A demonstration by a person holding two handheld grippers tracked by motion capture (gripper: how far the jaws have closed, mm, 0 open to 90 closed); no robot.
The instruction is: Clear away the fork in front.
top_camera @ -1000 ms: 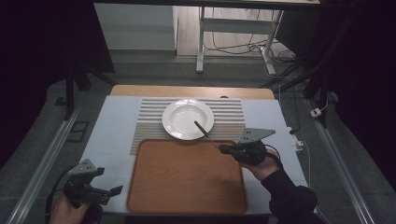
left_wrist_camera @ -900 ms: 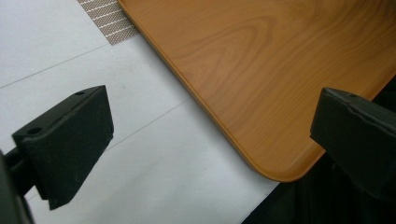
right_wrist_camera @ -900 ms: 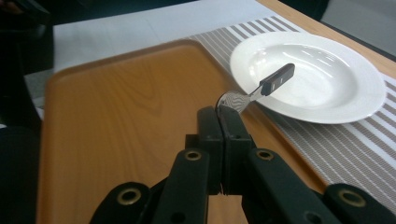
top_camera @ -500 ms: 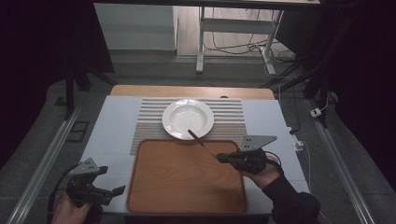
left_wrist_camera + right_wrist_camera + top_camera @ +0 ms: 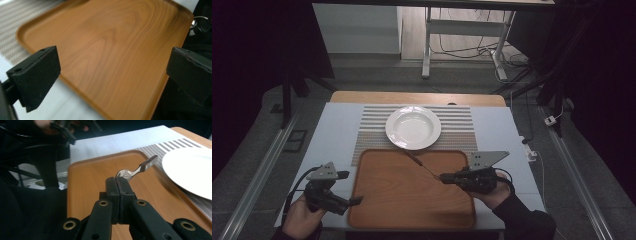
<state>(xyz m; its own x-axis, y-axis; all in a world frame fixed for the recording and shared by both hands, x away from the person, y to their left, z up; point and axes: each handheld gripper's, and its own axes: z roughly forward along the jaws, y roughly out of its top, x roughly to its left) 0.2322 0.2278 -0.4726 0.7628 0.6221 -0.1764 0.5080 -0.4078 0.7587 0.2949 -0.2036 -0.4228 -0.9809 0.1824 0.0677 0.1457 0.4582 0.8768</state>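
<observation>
Two tongs work here: the right tongs (image 5: 120, 182) clench a spoon (image 5: 136, 170) by its bowl above the tray (image 5: 412, 210), so a thin grip could let it swivel loose, while the left tongs (image 5: 112, 75) hang released.

You worked in what looked like a lab or test room: a small table (image 5: 497, 125) stood on a grey floor between metal rails (image 5: 257, 175), with loose cables (image 5: 462, 50) and the legs of a bare desk frame (image 5: 427, 45) behind it, the surroundings dark.
</observation>
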